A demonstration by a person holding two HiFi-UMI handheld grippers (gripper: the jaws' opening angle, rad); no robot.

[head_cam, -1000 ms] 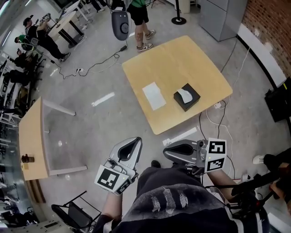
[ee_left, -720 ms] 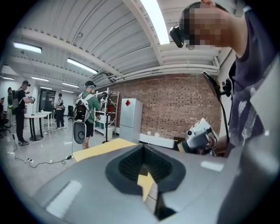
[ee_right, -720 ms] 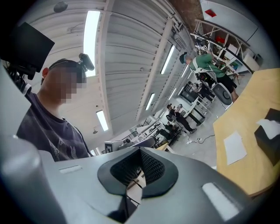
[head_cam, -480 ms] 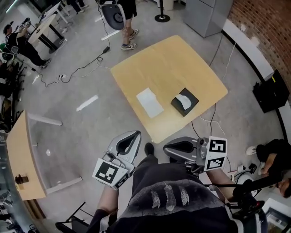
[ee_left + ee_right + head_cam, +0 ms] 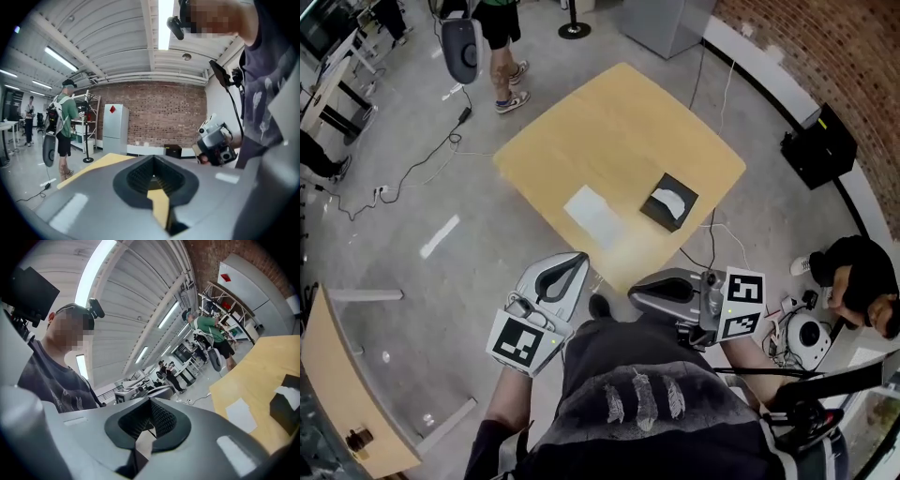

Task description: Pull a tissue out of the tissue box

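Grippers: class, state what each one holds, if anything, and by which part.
Nothing is held. The left gripper and right gripper are both shut and empty; the tissue box sits untouched on the table, away from both.

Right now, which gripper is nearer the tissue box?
Right, by a little. The right gripper hangs short of the table's near edge, almost in line with the tissue box; the left gripper is also off the table, further left, nearer the white sheet.
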